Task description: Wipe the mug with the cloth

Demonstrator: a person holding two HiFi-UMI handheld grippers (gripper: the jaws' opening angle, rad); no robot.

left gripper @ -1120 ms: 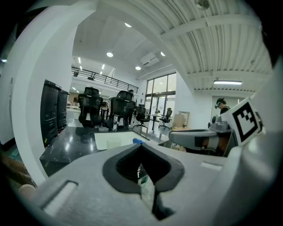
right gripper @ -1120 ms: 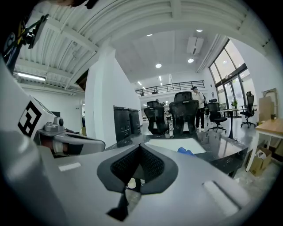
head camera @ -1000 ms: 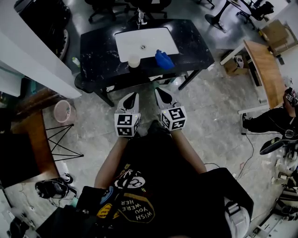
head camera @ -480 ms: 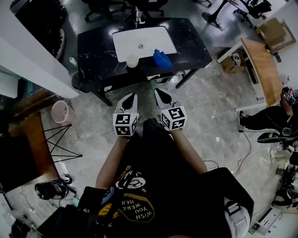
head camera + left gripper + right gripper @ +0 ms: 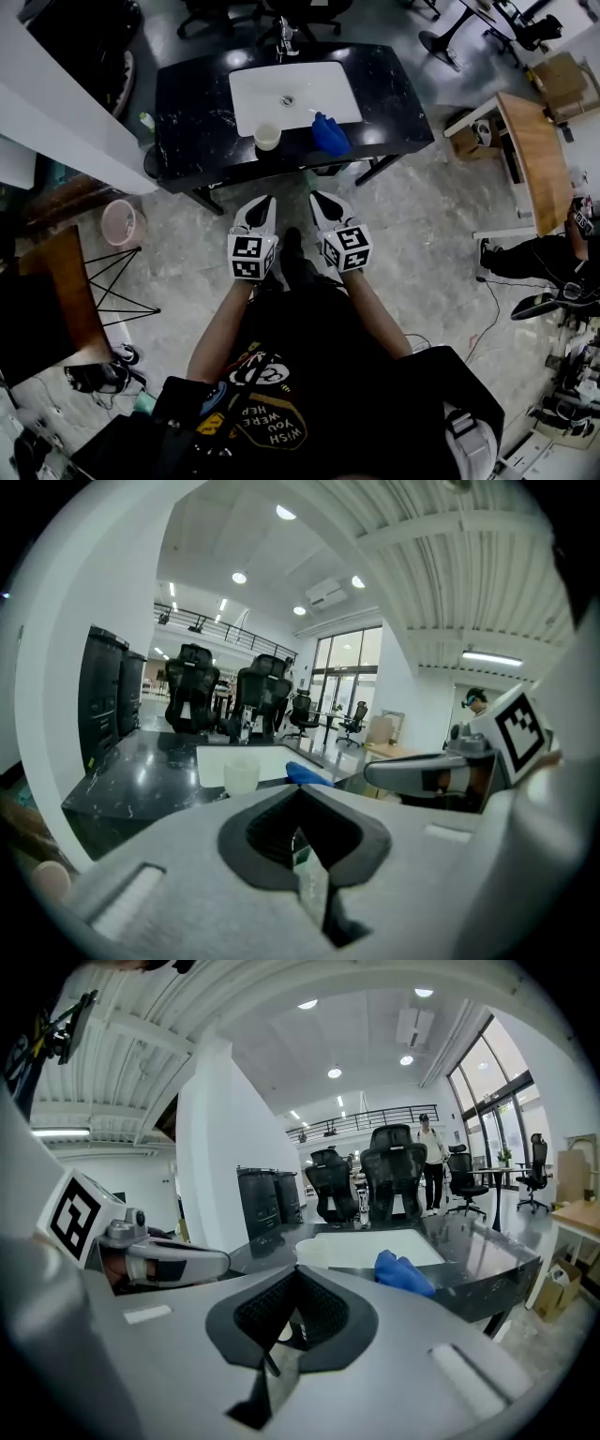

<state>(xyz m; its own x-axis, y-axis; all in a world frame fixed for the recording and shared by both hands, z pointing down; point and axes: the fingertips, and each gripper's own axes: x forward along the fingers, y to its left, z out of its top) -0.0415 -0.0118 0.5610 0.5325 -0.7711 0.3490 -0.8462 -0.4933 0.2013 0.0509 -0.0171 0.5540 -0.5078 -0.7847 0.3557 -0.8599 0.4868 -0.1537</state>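
Observation:
A pale mug (image 5: 267, 137) stands on the black counter (image 5: 192, 122), just in front of the white sink (image 5: 292, 94). To its right a crumpled blue cloth (image 5: 330, 134) lies on the counter edge. My left gripper (image 5: 265, 202) and right gripper (image 5: 316, 197) hang side by side over the floor, short of the counter, both shut and empty. The left gripper view shows the mug (image 5: 241, 775) and cloth (image 5: 309, 773) ahead past its closed tips. In the right gripper view the mug (image 5: 314, 1252) sits left of the cloth (image 5: 403, 1274).
A faucet (image 5: 287, 37) stands behind the sink. On the floor are a pink bin (image 5: 120, 222) and a black wire stand (image 5: 122, 281) at left. A wooden table (image 5: 530, 150) and a seated person (image 5: 553, 253) are at right. Office chairs (image 5: 192, 691) stand beyond the counter.
Both grippers have sunk a little together, still shut and side by side. The head view has shifted slightly over the counter.

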